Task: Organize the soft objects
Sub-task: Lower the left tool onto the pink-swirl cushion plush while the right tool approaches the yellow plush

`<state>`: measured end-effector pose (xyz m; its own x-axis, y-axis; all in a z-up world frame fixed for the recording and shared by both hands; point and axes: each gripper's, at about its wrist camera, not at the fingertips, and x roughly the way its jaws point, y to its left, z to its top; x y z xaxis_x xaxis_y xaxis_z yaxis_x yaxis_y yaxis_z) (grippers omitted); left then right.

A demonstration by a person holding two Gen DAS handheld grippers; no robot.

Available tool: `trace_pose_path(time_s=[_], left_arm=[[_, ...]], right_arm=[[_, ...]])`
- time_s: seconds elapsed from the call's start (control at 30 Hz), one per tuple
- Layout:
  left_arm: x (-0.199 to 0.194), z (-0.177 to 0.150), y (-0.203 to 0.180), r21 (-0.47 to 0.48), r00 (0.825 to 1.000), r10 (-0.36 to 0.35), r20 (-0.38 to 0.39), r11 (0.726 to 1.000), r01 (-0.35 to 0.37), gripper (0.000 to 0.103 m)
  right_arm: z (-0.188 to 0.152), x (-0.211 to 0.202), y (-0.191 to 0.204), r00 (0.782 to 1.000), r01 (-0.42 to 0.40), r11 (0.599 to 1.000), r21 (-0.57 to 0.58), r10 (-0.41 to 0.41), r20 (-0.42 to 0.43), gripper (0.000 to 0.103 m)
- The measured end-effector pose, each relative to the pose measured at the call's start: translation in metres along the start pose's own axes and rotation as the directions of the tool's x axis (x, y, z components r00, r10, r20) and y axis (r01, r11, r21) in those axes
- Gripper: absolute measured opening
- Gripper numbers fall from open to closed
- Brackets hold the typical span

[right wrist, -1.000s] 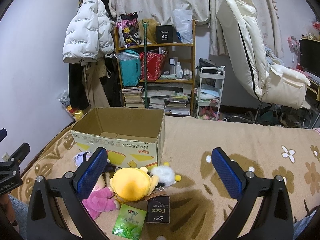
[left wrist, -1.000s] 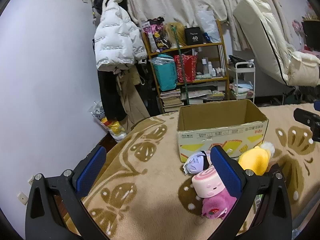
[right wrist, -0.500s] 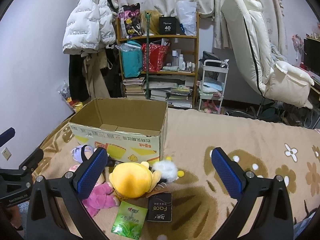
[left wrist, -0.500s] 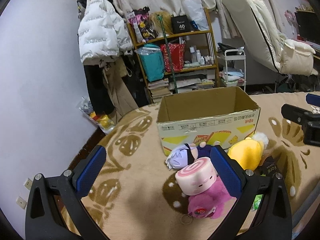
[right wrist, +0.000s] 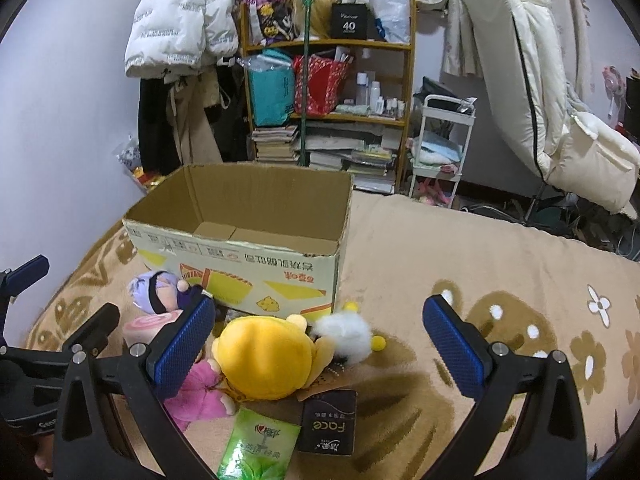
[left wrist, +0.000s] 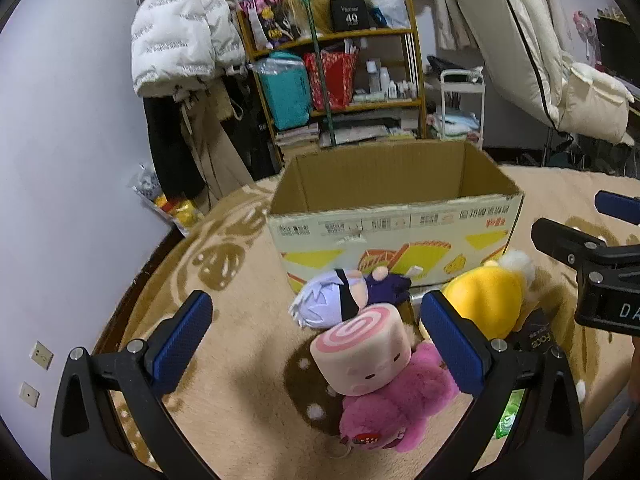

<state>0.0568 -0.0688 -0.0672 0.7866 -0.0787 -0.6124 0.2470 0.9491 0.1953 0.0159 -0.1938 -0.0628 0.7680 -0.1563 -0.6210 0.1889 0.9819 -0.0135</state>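
An open cardboard box [left wrist: 396, 216] [right wrist: 248, 252] stands on the beige blanket. In front of it lie soft toys: a purple-haired doll [left wrist: 340, 300] [right wrist: 160, 292], a pink swirl-topped roll plush [left wrist: 360, 348] [right wrist: 146, 326] resting on a magenta plush [left wrist: 396, 412] [right wrist: 196, 396], a yellow plush [left wrist: 484, 300] [right wrist: 264, 360] and a white fluffy ball [right wrist: 344, 334]. My left gripper [left wrist: 316, 344] is open, hovering over the roll plush. My right gripper [right wrist: 316, 344] is open above the yellow plush, holding nothing.
A green packet [right wrist: 260, 444] and a black "Face" packet [right wrist: 328, 424] lie near the toys. Behind the bed stand a cluttered shelf [right wrist: 328, 92], a white cart [right wrist: 444, 144], a cream recliner [right wrist: 540, 92] and hanging coats [left wrist: 180, 48]. The wall [left wrist: 60, 160] is at the left.
Both grippers have come closer to and lower over the toys and box; the left one also turned right, bringing the box toward centre. The toys have not moved.
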Motion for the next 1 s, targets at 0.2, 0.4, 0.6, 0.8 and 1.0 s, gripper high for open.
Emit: trace_pose_path(time_s=[0.2, 0.4, 0.6, 0.8, 1.0], left_arm=[[0.018, -0.004, -0.001, -0.011, 0.998, -0.019, -0.053, 1.0, 0.018, 0.103], [0.032, -0.01, -0.005, -0.005, 0.993, -0.04, -0.107, 0.999, 0.04, 0.103], [0.045, -0.018, -0.006, 0.023, 0.991, -0.037, -0.131, 0.999, 0.04, 0.103], [0.046, -0.019, 0.001, -0.001, 0.988, -0.075, -0.134, 0.997, 0.076, 0.103], [0.062, -0.024, 0.0, -0.005, 0.977, -0.087, -0.193, 0.996, 0.088, 0.103]], right_arm=[[-0.003, 0.019, 0.001, 0.998, -0.024, 1.0, -0.009, 0.023, -0.056, 0.103], [-0.009, 0.043, -0.004, 0.99, -0.056, 0.998, 0.026, 0.059, -0.131, 0.103], [-0.018, 0.066, -0.01, 0.972, -0.095, 0.993, 0.076, 0.109, -0.21, 0.093], [-0.023, 0.078, -0.013, 0.955, -0.131, 0.984, 0.122, 0.158, -0.249, 0.093], [-0.028, 0.092, -0.009, 0.937, -0.149, 0.979, 0.136, 0.184, -0.298, 0.093]])
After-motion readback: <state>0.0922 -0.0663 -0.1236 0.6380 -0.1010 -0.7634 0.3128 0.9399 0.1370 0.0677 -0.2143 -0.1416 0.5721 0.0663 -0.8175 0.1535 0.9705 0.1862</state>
